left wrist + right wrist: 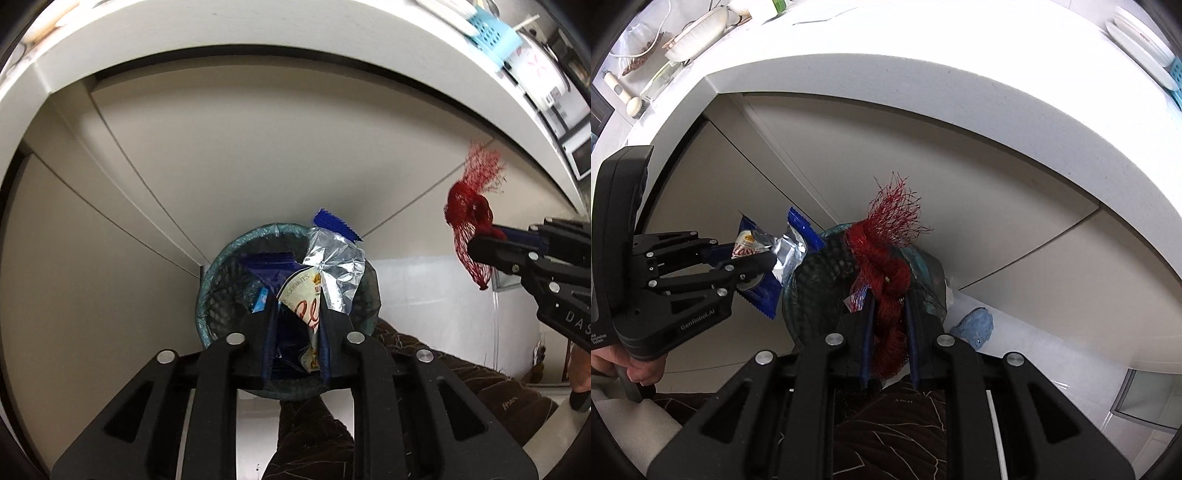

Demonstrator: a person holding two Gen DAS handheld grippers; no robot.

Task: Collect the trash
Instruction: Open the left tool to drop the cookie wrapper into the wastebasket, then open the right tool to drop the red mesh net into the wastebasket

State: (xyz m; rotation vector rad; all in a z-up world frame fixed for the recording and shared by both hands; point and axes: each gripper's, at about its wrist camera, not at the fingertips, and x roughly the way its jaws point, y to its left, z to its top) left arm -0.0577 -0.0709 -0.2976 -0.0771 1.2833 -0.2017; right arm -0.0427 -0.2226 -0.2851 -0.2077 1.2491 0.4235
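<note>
- The cookie wrapper (314, 295) held in the left gripper (295, 314) has the small word "COOKIES" on its pale part. Big red letters sit under it, but only a piece shows, so they cannot be read.
- The right gripper (491, 243), at the right edge of the left wrist view, has the white letters "DAS" on its black side. The rest is cut off.
- The left gripper's black body, on the left side of the right wrist view, says "GenRobot.AI".
- Lower on that body, by the person's hand (639, 369), are tiny white words. One looks like "System".
</note>
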